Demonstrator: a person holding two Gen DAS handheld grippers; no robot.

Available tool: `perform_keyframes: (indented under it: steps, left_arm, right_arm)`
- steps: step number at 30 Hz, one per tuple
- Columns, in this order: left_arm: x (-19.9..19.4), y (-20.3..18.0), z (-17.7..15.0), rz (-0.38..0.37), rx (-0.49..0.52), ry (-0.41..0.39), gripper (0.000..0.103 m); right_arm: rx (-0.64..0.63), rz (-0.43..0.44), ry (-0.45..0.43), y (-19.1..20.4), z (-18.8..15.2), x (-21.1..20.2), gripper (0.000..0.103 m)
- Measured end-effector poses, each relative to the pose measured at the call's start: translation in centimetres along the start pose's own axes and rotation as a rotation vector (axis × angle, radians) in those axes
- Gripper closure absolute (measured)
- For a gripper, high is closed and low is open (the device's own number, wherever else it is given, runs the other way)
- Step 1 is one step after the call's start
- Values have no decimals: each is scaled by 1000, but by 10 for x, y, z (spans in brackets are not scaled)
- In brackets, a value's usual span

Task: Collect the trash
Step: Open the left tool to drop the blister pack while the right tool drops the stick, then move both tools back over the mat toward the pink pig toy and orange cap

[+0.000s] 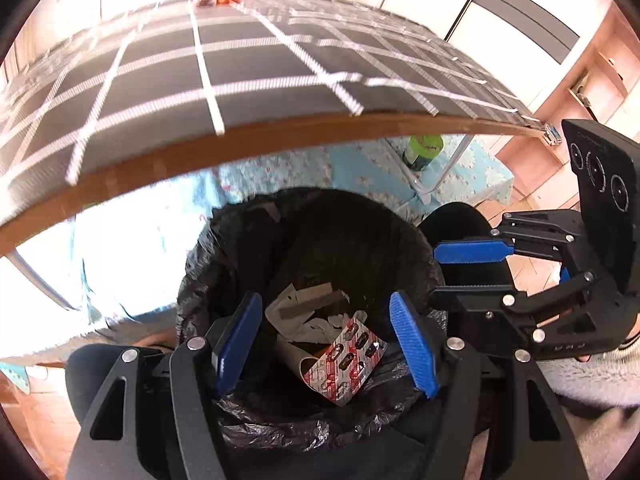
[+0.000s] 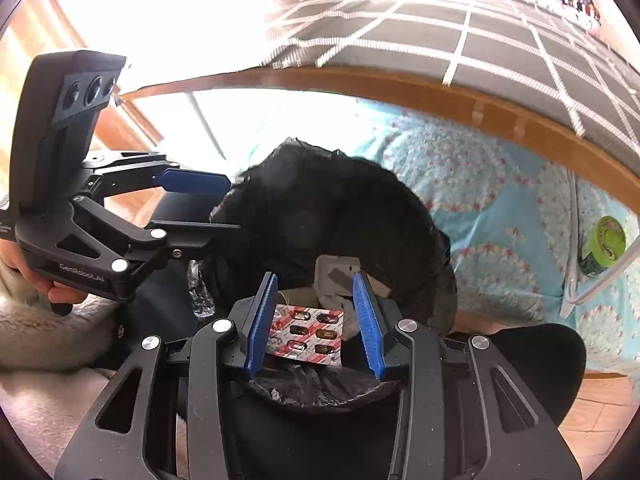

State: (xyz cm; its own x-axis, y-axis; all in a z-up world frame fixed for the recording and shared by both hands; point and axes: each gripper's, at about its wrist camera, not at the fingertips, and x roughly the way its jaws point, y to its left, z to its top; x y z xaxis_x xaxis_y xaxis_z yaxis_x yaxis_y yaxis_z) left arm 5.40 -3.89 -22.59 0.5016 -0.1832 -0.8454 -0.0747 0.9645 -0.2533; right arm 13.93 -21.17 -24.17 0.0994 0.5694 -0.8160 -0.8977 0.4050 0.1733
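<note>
Both of your grippers hung over the bin, which was lined with a black bag and stood below the near edge of the tabletop.

Your left gripper pointed steeply down into the bin's mouth. Its blue fingers stood well apart with nothing between them; neither one touched the trash below.

Your right gripper pointed down into the same opening from the other side. Its fingers were parted by a narrower gap, and nothing was pinched in them either. In the left wrist view, that gripper reached in from the right, just above the bin's right rim.

The blister pack, silver with red print and dark capsules, lay loose inside the bin on the near side, tilted against the liner. In the right wrist view, the pack showed in the gap between the right fingers, but it sat lower down, clear of both pads. Behind it were torn paper and a grey card scrap.

A grey checked cloth covered the tabletop. Under the table lay a blue flowered rug, and on it, off to the far right, stood a jar with a green lid, well apart from the bin.
</note>
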Motion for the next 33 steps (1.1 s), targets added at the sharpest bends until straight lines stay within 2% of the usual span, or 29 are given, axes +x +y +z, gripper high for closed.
perform_keyframes:
  steps: [10, 16, 21, 33]
  left_arm:
    - [-48, -13, 4, 25, 87, -109, 39]
    - [-78, -19, 8, 16, 120, -181, 39]
    - [-89, -18, 17, 10, 131, -213, 39]
    - [-104, -18, 53, 14, 193, -266, 39]
  right_arm:
    - [-53, -16, -94, 12, 11, -39, 64]
    - [-89, -21, -144, 20, 20, -60, 64]
    - [-101, -8, -173, 22, 30, -74, 64]
    - [-153, -46, -241, 16, 72, -88, 64]
